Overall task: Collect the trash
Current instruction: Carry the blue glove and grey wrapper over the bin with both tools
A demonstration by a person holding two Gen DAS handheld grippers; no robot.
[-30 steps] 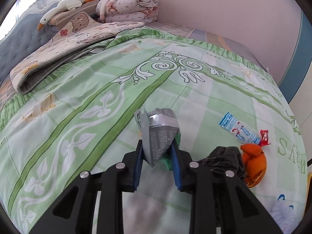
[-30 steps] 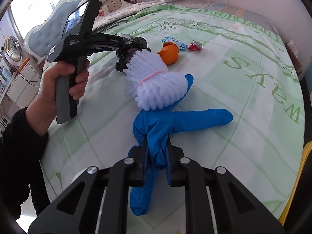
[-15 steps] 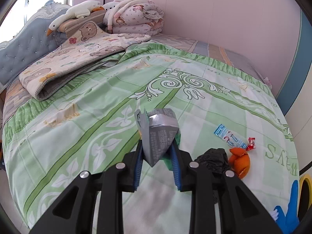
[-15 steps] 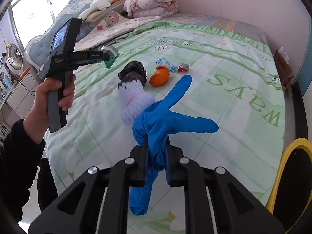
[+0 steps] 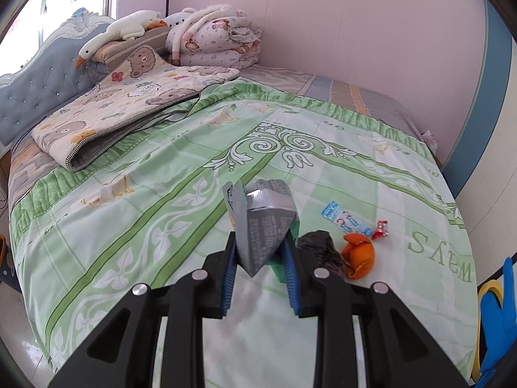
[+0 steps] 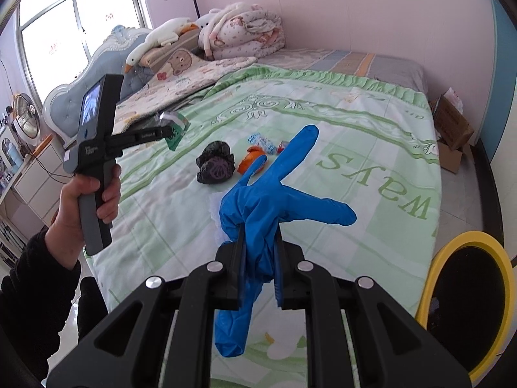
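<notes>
both grippers are carrying trash above the bed with the green patterned bedspread, so the step in hand looks like the haul to the bin rather than a pick. the left gripper is clenching a crumpled grey and silver foil wrapper between its blue pads, with a green scrap showing behind it. the right gripper is pinching a limp blue rubber glove at its bunched middle, its fingers splaying forward and its cuff dangling below the jaws; a bit of white frilly material is peeking out just behind the glove (whether it is held too, i cannot tell).

4 pieces are lying on the spread near one another: a black crumpled plastic bag, an orange peel, a small blue and white printed sachet and a tiny red candy wrapper.

the round yellow-rimmed black bin is standing on the floor beside the bed, at the right of the right wrist view. the next move, i judge, is calling for both loads to be swung over that opening and let go, the floppy glove clearing the rim first, before going back for the remaining 4.
</notes>
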